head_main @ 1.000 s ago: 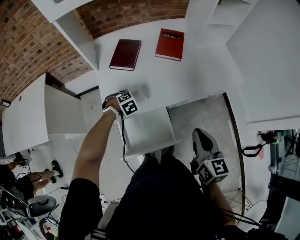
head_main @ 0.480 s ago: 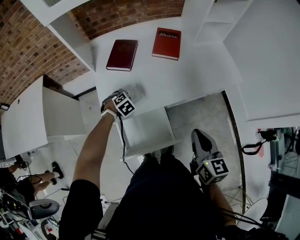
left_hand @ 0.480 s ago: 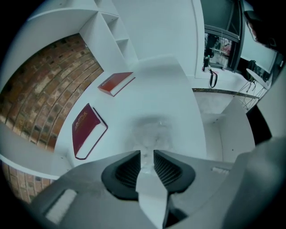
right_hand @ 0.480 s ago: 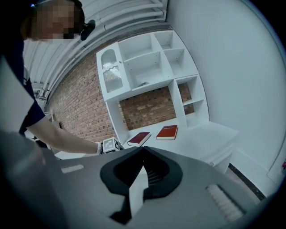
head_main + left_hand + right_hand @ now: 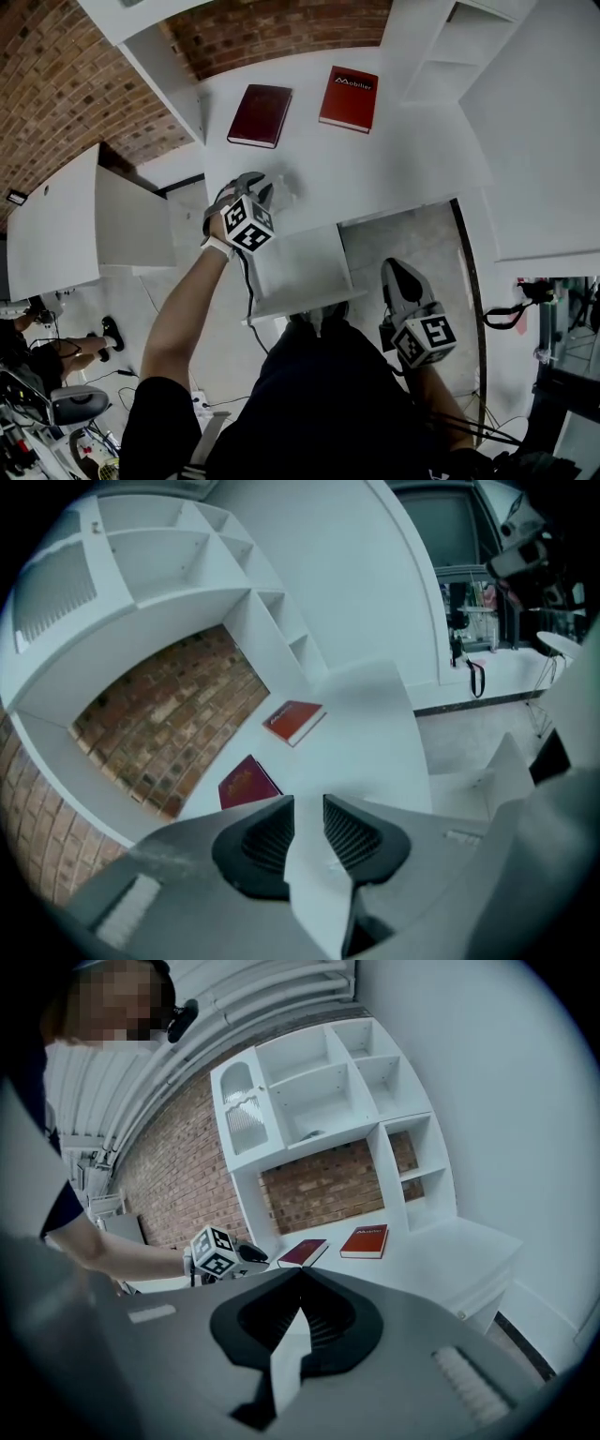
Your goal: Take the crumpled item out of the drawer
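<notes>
Head view: left gripper is stretched out over the desk, with the crumpled item lying on the desk just beside its tips.
Right gripper is held low by the body. "Mobilier" is read on the red book, and only white panels are shown in the open drawer. Left gripper view: jaws, just opened, are parted, nothing gripped. Right gripper view: jaws are pressed together, empty.

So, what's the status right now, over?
Left tool just opened, nothing between its jaws. Right tool shut, empty. Crumpled item on the desk, out of the open drawer. Nothing in the way.
</notes>
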Demonstrator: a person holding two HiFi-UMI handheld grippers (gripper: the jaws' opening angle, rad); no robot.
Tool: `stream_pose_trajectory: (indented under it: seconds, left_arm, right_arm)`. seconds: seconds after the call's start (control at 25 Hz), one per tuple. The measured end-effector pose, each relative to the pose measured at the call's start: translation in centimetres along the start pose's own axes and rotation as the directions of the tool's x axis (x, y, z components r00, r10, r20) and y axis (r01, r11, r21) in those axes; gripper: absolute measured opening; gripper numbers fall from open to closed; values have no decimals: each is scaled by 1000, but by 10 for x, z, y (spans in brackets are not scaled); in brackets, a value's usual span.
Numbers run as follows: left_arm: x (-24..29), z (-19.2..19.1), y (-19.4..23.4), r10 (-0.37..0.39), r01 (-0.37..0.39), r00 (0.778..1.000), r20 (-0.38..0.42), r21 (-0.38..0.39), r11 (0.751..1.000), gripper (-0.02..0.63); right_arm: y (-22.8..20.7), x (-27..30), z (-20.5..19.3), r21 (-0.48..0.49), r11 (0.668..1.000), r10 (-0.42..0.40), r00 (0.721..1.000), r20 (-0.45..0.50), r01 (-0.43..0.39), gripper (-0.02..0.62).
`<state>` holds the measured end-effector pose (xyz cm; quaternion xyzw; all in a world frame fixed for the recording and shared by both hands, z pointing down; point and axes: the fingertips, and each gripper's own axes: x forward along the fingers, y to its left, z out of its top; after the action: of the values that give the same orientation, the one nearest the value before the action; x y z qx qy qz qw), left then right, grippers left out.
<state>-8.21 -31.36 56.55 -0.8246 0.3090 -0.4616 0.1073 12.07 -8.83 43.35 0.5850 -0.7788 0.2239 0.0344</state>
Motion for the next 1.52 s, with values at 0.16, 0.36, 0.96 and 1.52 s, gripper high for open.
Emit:
stream_pose_trajectory:
  seconds: [0.16, 0.36, 0.96, 1.52]
  left_arm:
    - [-47, 36, 9, 34, -31, 995, 94, -35, 999, 107]
    - [-112, 72, 19, 72, -35, 971, 228, -165, 986, 107]
    - [-282, 110, 62, 363, -75, 824, 436, -550, 832, 92]
    - [-304, 106, 47, 442, -20, 782, 440, -691, 723, 3]
  right_arm:
    - [1, 12, 16, -5, 1000, 30, 999, 23, -30, 3]
    - [4, 29, 42, -9, 997, 78, 995, 58, -78, 3]
    - [54, 63, 139, -125, 967, 245, 946, 212, -223, 2]
    - [93, 46, 185, -307, 928, 308, 897, 319, -210, 2]
